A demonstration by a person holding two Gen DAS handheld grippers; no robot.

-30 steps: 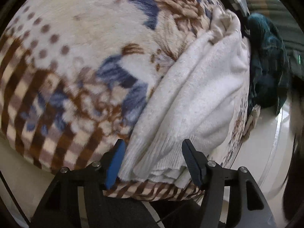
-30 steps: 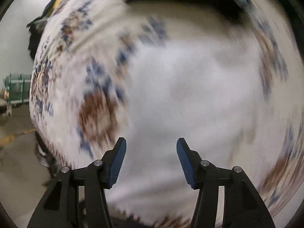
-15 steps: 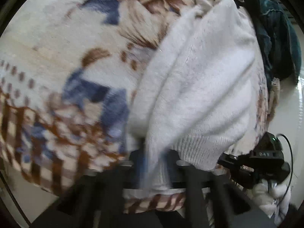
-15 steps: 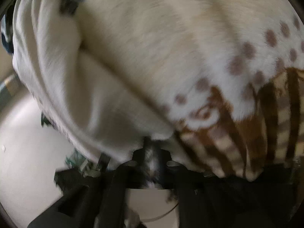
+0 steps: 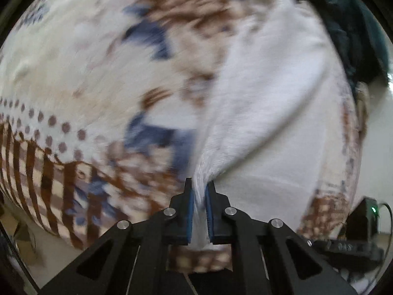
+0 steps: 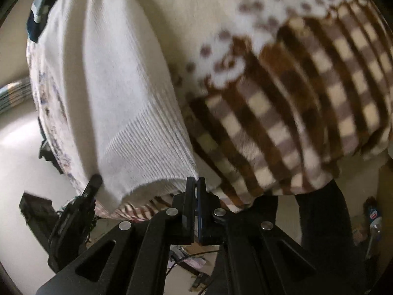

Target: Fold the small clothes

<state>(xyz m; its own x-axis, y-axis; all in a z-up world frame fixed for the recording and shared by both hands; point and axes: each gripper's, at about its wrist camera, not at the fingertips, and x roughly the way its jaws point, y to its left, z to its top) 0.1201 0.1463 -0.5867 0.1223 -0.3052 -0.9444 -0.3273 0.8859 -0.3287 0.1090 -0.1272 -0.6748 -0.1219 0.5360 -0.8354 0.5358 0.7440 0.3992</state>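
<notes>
A white knit sweater [image 5: 275,93] lies on a fleece blanket [image 5: 73,68] patterned in brown and blue. My left gripper [image 5: 199,196] points steeply down and is shut on a bunched fold of the sweater, with white fabric squeezed between the blue pads. In the right wrist view the sweater [image 6: 110,78] shows its ribbed hem. My right gripper [image 6: 196,184] is shut, its tips pinching the hem's near corner at the blanket's checked border [image 6: 294,103]. The left gripper's black body [image 6: 73,211] sits at the hem's other end.
Dark teal clothing [image 5: 356,24] lies past the sweater at the blanket's far side. A person's dark trouser leg [image 6: 319,233] stands beside the blanket edge. A bottle [image 6: 373,216] and scraps lie on the pale floor [image 6: 17,162] below.
Both grippers were open and are now shut on the sweater. The right one swept across the blanket to the hem corner. The left stayed put, rolled, and the fabric bunched up.
</notes>
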